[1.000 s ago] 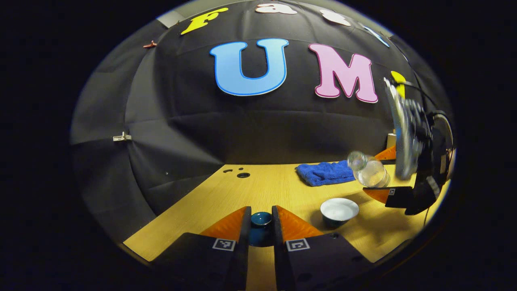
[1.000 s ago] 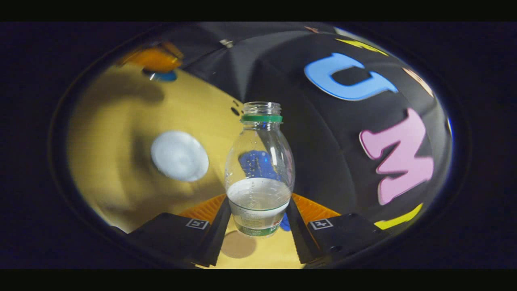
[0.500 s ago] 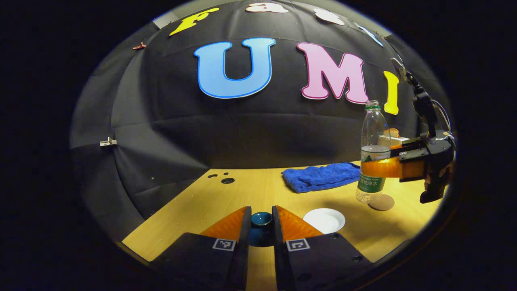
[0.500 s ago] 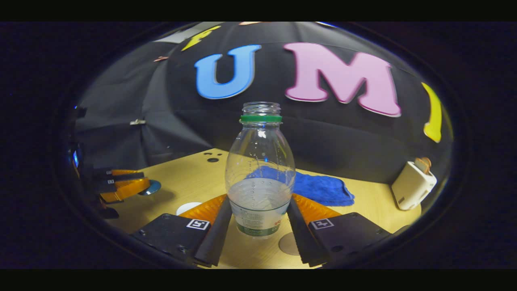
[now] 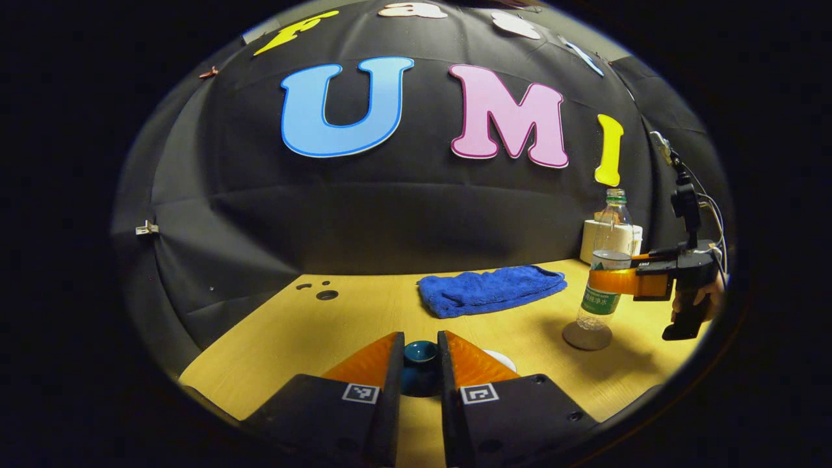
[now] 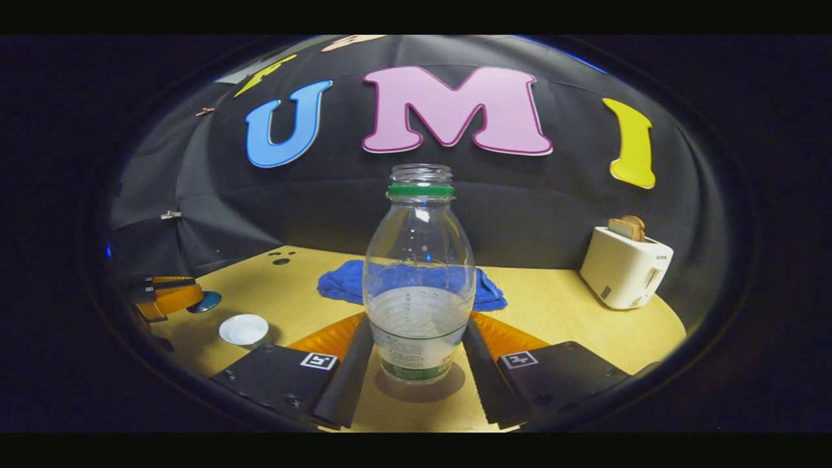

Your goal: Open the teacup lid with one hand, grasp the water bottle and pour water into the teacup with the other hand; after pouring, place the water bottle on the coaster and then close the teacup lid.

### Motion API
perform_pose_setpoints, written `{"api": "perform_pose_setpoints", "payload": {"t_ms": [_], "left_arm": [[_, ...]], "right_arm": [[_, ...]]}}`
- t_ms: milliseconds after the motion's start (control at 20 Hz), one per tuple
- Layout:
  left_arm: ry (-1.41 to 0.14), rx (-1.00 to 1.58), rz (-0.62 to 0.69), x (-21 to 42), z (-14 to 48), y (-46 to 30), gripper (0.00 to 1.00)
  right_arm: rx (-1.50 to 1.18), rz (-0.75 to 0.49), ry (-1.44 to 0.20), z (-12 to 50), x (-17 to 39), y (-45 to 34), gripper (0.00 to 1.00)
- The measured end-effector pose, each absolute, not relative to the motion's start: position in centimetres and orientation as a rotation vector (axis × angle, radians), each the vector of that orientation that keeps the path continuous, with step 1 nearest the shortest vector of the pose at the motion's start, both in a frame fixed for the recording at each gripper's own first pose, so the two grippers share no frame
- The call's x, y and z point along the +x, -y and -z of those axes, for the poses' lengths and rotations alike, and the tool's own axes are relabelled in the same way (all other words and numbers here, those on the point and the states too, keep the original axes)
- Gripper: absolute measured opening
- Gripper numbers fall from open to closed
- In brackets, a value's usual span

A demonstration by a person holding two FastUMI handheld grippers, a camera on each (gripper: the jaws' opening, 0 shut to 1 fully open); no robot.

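Right gripper (image 6: 416,364) jaws clamp the bottle (image 6: 419,279) at its label; bottle upright, uncapped, part full, base on the coaster (image 5: 587,337). Left gripper (image 5: 420,370) jaws pinch the lid (image 5: 420,354) above the counter (image 5: 364,312). Open cup (image 6: 243,329) sits between the grippers. Blue cloth (image 5: 489,290) and toaster (image 6: 624,268) behind.

The water bottle (image 5: 603,279) has swung from tilted to upright (uncapped) and now stands on the coaster (image 5: 587,337).
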State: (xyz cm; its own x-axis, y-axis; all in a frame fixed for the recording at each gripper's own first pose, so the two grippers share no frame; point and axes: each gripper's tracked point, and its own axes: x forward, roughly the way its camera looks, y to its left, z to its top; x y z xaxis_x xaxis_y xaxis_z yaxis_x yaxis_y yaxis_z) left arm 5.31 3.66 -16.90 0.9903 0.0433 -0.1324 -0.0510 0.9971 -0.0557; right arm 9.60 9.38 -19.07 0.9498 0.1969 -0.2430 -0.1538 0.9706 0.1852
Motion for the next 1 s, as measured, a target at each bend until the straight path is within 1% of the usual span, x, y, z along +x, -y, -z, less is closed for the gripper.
{"api": "perform_pose_setpoints", "payload": {"t_ms": [200,500,550,600,650,700,750,800,850,900,1000], "left_arm": [[-0.128,-0.055,-0.034,6.1,17.1,-3.1,0.31],[-0.132,-0.051,-0.022,6.8,17.4,-2.4,0.31],[-0.136,-0.049,-0.016,6.9,17.5,-2.2,0.27],[-0.139,-0.048,-0.011,7.0,17.6,-1.9,0.27],[-0.140,-0.050,-0.004,7.1,17.7,-1.6,0.31],[-0.141,-0.052,0.003,7.2,17.7,-1.3,0.31],[-0.144,-0.052,0.009,7.3,17.8,-1.0,0.31],[-0.147,-0.053,0.014,7.5,18.0,-0.7,0.27],[-0.150,-0.056,0.019,7.6,18.0,-0.4,0.27],[-0.151,-0.059,0.024,7.7,18.3,-0.1,0.31],[-0.157,-0.060,0.032,7.7,18.5,0.4,0.31]], "right_arm": [[0.195,-0.148,-0.272,20.1,9.8,-8.5,0.76],[0.230,-0.155,-0.302,21.4,10.0,-8.6,0.76],[0.225,-0.158,-0.297,21.3,10.0,-8.7,0.76],[0.220,-0.163,-0.299,21.5,10.0,-9.0,0.77],[0.226,-0.175,-0.306,21.6,9.9,-9.2,0.74],[0.236,-0.190,-0.323,22.0,9.6,-9.7,0.79],[0.242,-0.196,-0.340,22.4,9.2,-10.0,0.80],[0.245,-0.198,-0.350,22.9,9.0,-10.2,0.82],[0.246,-0.198,-0.358,23.3,8.7,-10.2,0.85],[0.249,-0.198,-0.367,23.7,8.2,-10.2,0.90],[0.273,-0.196,-0.391,24.5,7.2,-10.3,0.96]]}}
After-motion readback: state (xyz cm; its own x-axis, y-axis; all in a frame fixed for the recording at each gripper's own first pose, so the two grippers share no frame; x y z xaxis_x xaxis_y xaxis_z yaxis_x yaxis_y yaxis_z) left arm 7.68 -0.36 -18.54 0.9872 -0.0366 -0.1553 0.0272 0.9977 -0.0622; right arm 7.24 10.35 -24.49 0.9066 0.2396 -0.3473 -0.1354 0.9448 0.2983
